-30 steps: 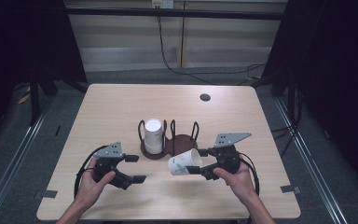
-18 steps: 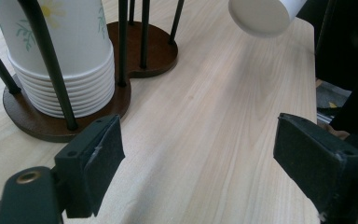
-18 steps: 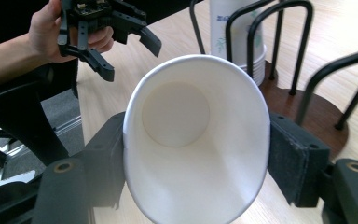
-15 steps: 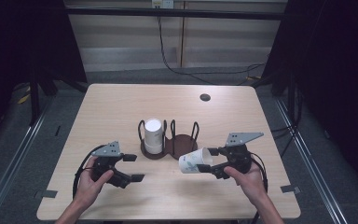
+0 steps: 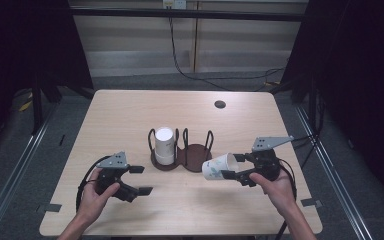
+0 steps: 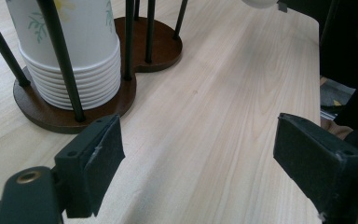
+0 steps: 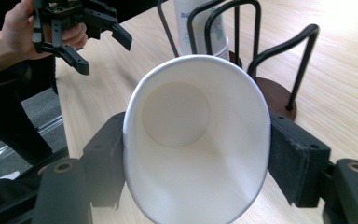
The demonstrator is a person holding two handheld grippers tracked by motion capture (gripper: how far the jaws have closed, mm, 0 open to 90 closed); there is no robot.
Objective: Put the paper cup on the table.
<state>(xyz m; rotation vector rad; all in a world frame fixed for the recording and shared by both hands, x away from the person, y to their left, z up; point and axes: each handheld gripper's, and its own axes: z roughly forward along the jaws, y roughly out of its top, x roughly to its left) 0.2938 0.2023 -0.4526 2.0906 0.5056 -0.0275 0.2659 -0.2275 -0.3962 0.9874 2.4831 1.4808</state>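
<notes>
My right gripper [image 5: 228, 172] pinches 1 paper cup [image 5: 219, 166]; next, seat it in the holder's empty ring [image 5: 198, 151]. Left gripper [image 5: 141, 180] spread.

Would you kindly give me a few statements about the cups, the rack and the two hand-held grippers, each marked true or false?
1. The right hand-held gripper grips a paper cup lying on its side. True.
2. The left hand-held gripper holds a cup. False: its jaws stand open over bare table.
3. The stack of cups sits in the left bay of the wooden rack. True.
4. The rack's right bay is full of cups. False: it is empty.
</notes>
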